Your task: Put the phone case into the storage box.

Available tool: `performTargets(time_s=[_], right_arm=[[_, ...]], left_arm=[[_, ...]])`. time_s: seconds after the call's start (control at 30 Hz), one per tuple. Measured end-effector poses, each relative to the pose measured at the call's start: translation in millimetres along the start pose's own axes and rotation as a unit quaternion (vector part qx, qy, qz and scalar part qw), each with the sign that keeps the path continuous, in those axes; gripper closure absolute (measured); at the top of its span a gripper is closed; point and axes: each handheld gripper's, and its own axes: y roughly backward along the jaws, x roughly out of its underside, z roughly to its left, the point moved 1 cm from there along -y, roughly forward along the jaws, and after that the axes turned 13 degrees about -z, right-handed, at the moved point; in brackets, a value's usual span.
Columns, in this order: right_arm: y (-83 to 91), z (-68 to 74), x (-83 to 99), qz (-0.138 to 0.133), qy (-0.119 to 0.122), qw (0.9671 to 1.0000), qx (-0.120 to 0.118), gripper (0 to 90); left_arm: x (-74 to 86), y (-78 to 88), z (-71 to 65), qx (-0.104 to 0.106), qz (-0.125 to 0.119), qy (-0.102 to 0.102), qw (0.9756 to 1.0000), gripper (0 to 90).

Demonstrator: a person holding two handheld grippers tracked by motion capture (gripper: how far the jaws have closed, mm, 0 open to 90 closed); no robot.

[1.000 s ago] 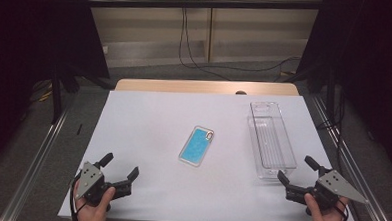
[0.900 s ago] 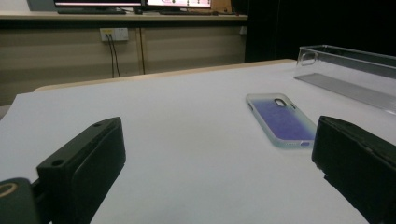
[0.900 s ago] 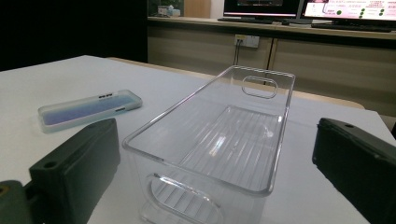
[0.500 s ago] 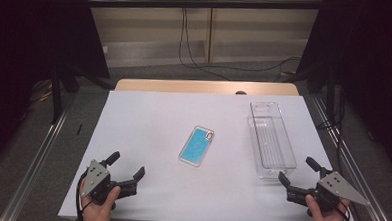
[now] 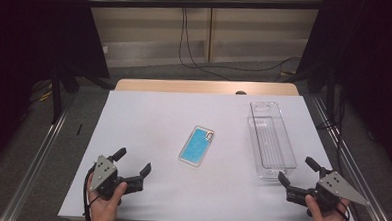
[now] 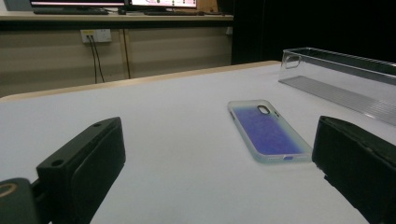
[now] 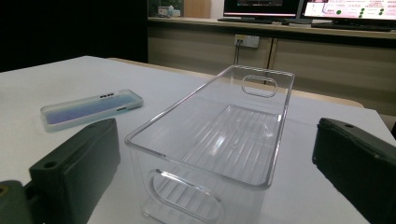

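Note:
A blue phone case with a clear rim (image 5: 197,146) (image 6: 267,130) (image 7: 88,108) lies flat near the middle of the white table (image 5: 153,123). To its right stands a clear plastic bin (image 5: 271,140) (image 7: 219,135) (image 6: 343,79), long and empty. My left gripper (image 5: 133,161) (image 6: 219,163) sits open at the front left, its jaws facing the case with a gap of bare table between. At the front right my right gripper (image 5: 297,170) (image 7: 215,172) is open too, just short of the bin's near end.
A wooden strip (image 5: 205,86) edges the table's far side. Metal rails (image 5: 42,154) run along both sides of the table. Cables (image 5: 196,50) hang down the back wall. Monitors (image 7: 345,9) stand on a counter behind.
My left gripper has slid right and slightly forward along the front of the table, toward the case. The right gripper has barely moved.

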Motion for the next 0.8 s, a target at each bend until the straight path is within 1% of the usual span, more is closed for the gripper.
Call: performTargets(time_s=[0.07,0.1,0.23,0.27,0.33,0.37,0.43,0.53,0.57,0.63,0.7,0.73,0.8], right_arm=[[0.0,0.1,0.0,0.000,-0.001,1.0000,0.000,0.6],[0.0,0.1,0.0,0.000,-0.001,1.0000,0.000,0.6],[0.2,-0.3,0.3,0.002,0.005,1.0000,0.001,0.5],[0.3,-0.3,0.1,0.001,0.003,1.0000,0.000,0.6],[0.6,-0.3,0.4,0.002,0.003,1.0000,0.000,0.6],[0.6,-0.3,0.4,0.002,0.003,1.0000,0.000,0.6],[0.5,-0.2,0.4,0.001,0.002,1.0000,-0.001,0.6],[0.4,0.0,0.5,0.001,0.001,1.0000,-0.001,0.6],[0.1,0.0,0.6,0.003,0.001,1.0000,0.000,0.6],[0.1,0.0,0.9,0.004,0.002,1.0000,-0.003,0.6],[0.2,0.0,0.8,0.003,0.003,1.0000,-0.001,0.6],[0.2,-0.3,1.2,0.004,0.000,1.0000,-0.001,0.7],[0.4,-0.8,1.1,0.003,0.000,1.0000,0.000,0.6]], left_arm=[[-0.9,-2.6,-1.3,0.001,0.001,-0.004,1.0000,2.7],[-1.3,-3.7,-1.7,0.006,0.002,-0.009,0.9999,2.7],[-0.4,-6.4,-4.4,0.004,0.002,-0.014,0.9999,2.7],[-0.3,-7.1,-4.6,0.006,0.004,-0.010,0.9999,2.7],[-0.5,-8.0,-3.8,0.008,0.005,-0.012,0.9999,2.7],[-0.6,-8.5,-3.5,0.007,0.003,-0.009,0.9999,2.7],[-0.8,-10.0,-2.6,0.010,0.007,-0.010,0.9999,2.7],[-0.5,-13.6,-2.6,0.014,0.012,-0.006,0.9998,3.2],[-1.1,-15.1,-3.2,0.018,0.013,-0.011,0.9997,3.2],[-2.3,-18.6,-5.6,0.026,0.012,-0.010,0.9995,3.0],[-3.2,-23.0,-8.4,0.026,0.010,-0.011,0.9995,3.0],[-3.6,-25.8,-9.6,0.034,0.009,-0.008,0.9994,3.0],[-4.2,-30.8,-12.2,0.034,0.006,-0.010,0.9994,3.0]])
